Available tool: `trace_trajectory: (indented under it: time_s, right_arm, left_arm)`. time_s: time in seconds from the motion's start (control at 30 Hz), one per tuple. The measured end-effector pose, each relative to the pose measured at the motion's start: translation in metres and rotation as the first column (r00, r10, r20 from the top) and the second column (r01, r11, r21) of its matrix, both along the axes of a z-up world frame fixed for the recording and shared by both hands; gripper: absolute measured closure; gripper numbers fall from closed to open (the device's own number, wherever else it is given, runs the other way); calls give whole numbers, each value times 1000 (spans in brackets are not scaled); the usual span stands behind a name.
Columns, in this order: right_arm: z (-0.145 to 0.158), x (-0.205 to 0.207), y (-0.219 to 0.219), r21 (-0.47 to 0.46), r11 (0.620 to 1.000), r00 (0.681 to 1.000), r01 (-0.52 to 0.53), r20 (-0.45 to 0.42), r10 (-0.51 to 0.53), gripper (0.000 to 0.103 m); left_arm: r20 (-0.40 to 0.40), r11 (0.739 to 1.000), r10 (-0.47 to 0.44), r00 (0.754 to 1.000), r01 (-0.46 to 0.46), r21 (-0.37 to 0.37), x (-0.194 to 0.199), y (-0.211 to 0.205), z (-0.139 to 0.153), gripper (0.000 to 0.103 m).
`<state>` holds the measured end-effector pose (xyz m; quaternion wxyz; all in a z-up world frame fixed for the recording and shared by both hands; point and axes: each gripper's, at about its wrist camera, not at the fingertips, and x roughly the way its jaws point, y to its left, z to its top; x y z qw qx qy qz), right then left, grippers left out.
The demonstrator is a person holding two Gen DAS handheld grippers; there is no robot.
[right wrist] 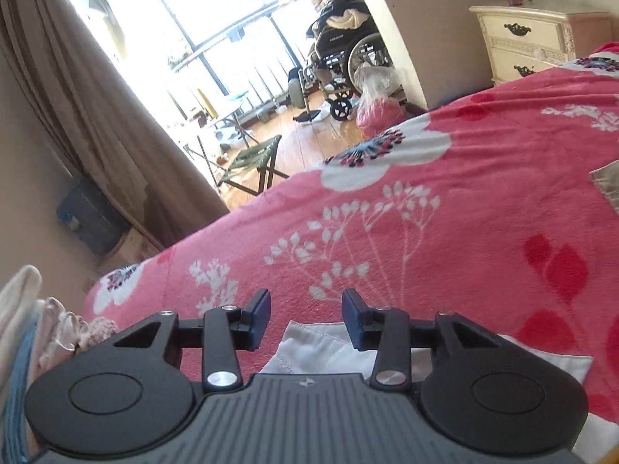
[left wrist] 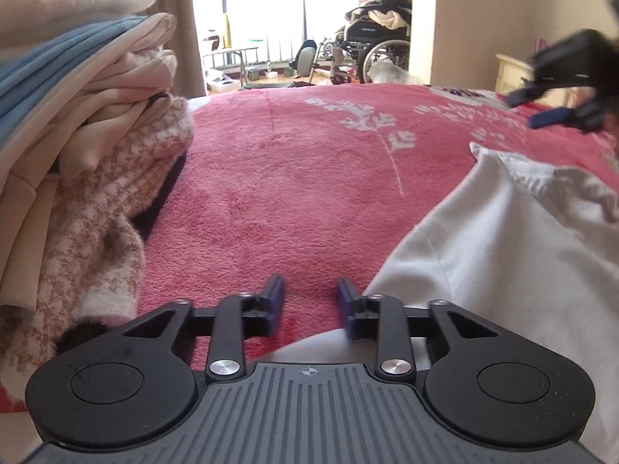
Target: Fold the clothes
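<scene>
Grippers (left wrist: pixel 311 297) (right wrist: pixel 306 311): two; white garment (left wrist: pixel 503 239): one.

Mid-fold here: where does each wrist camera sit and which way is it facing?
Left wrist: on the left gripper, jaws open, looking across the pink blanket between the folded clothes pile and the white garment; right gripper blurred at far right.
Right wrist: on the right gripper, tilted, open over the white garment's edge.
Shared: blanket, garment, wheelchair.
</scene>
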<state>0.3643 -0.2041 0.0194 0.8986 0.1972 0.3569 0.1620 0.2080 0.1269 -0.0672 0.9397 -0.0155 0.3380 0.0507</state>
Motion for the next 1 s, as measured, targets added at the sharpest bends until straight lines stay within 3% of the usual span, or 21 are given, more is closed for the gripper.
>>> trace_trajectory:
  time_s: [0.23,0.37,0.5,0.63,0.77,0.83,1.0]
  right_arm:
    - [70,-82,-86,34,999,995,32,96,-35,60]
    - [98,-148,-112,9,1000,994,-7,113,6,60]
    - [101,-226,-112,-69,992,990,-107,88,113,62]
    - [97,-303,-109,-150,969,978,-194,51,204,63]
    - [78,-360,-129,-177,974,990,-139,-24,137,63]
    - [65,-376,-151,-177,983,996,-47,-81,33,63]
    - [24,-409,-207,-152,972,947,182,-239,-214,60]
  left_arm:
    - [75,999,28,997,-27,-24,-18,7,31,50]
    - [113,1000,-11,994,12,-9,-41,3,61,50]
    - [132,994,-109,985,108,16,-79,-7,90,48]
    - [54,967,-251,966,253,-14,-121,-25,97,48]
    - [-80,908,-420,904,417,-42,-162,-53,79,48]
    - [-134,873,-487,863,482,-73,-181,-68,69,48]
    - [-197,784,-620,760,606,-133,-217,-103,53,48]
